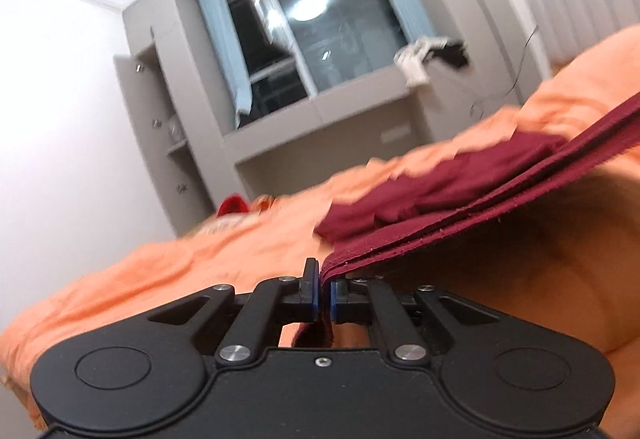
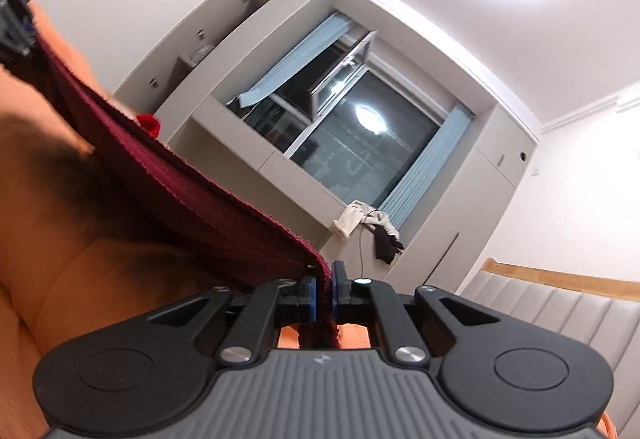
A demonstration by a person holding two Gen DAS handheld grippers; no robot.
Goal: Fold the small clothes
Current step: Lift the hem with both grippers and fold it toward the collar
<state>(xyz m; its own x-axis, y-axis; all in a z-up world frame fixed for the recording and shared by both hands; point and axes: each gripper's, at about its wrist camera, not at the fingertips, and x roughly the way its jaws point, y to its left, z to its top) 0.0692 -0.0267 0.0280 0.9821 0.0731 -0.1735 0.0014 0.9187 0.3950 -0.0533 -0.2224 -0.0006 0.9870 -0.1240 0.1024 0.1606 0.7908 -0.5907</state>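
The fold looks mid-way: the maroon garment [image 1: 460, 195] is lifted by one edge, not yet laid over. The left gripper [image 1: 324, 297] has its jaws pinched on the hem's left end; cloth trails ahead and rightward above the orange bed [image 1: 160, 271]. The right gripper [image 2: 325, 297] has its jaws clamped on the other end, hem stretching away leftward.
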